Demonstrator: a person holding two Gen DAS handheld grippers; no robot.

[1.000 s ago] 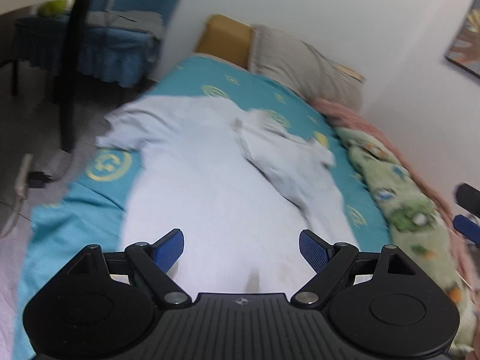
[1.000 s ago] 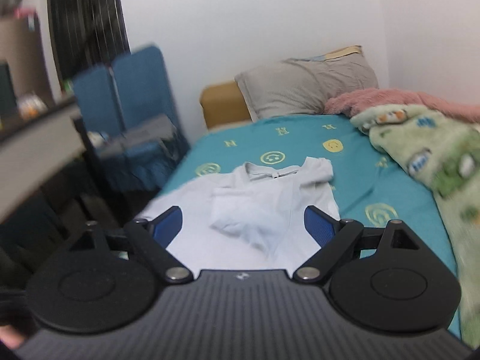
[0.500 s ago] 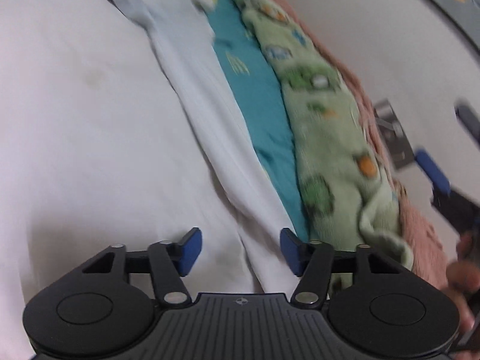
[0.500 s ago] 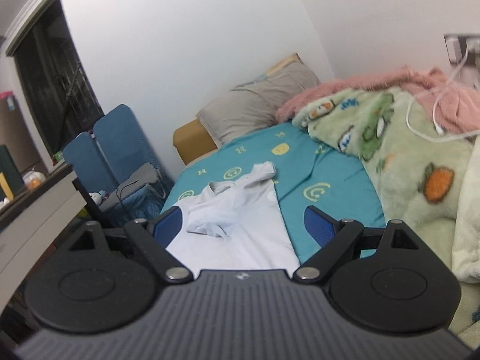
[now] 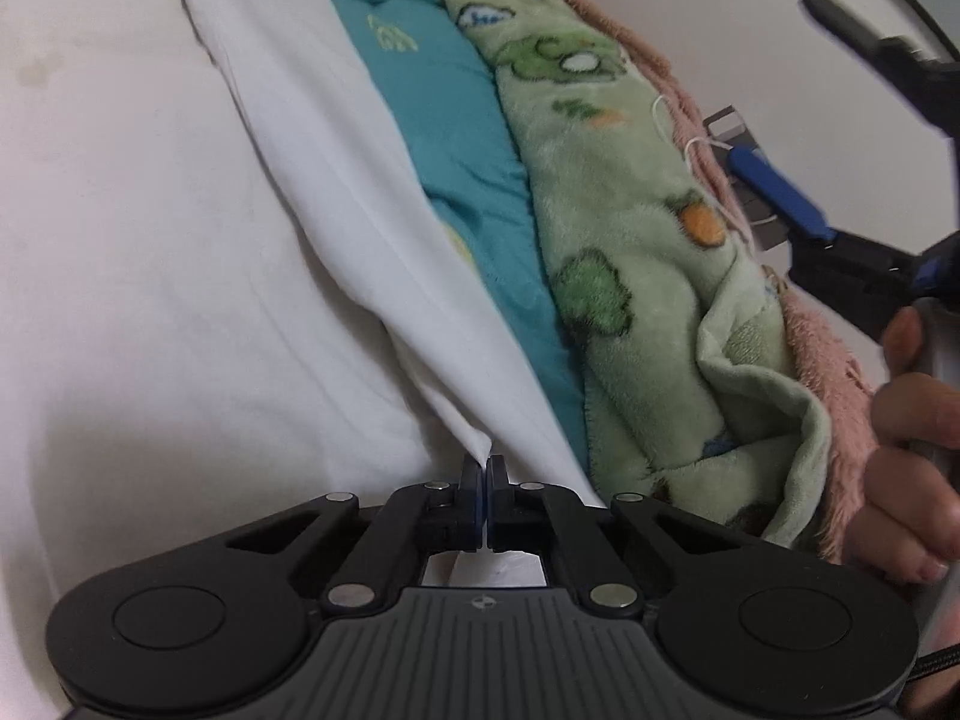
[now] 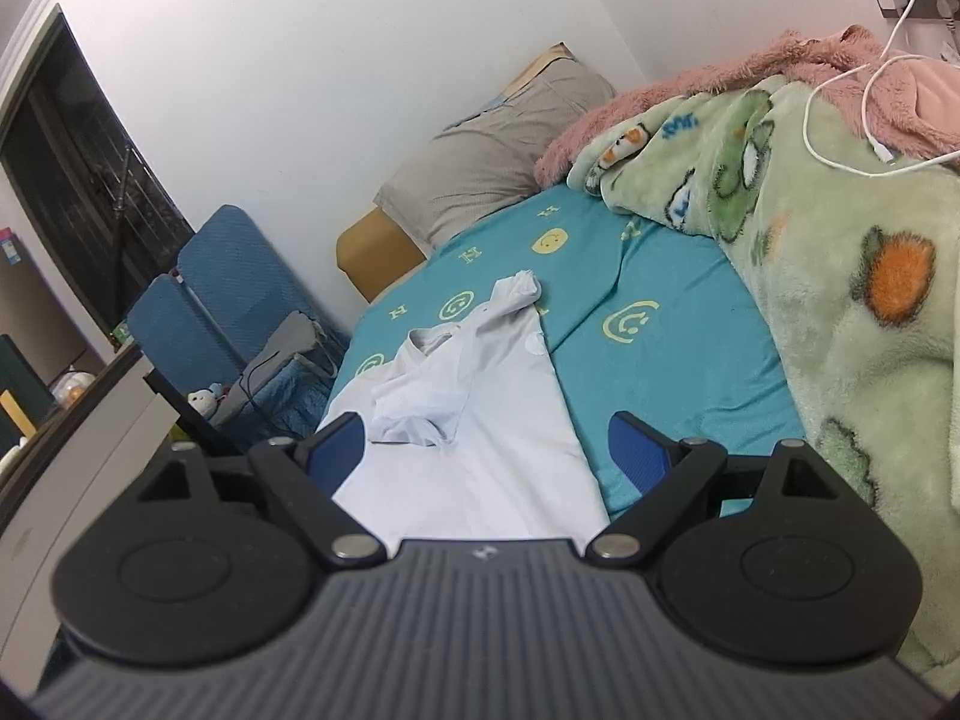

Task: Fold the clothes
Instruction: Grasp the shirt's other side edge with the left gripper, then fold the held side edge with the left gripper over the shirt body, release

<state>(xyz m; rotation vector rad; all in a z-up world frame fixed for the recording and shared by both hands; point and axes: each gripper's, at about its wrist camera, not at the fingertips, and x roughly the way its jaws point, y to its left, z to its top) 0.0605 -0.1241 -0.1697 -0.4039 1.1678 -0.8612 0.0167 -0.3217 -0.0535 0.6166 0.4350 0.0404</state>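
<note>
Now that my left gripper (image 5: pixel 482 471), spread a moment ago, pinches the white shirt's (image 5: pixel 180 240) edge on the teal bedsheet (image 5: pixel 480 180), folding can start; right gripper (image 6: pixel 486 447) hovers spread.

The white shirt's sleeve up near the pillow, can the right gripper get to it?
Probably yes. The right gripper is open above the white shirt, and nothing lies between it and the sleeve. It only needs to move forward.
</note>
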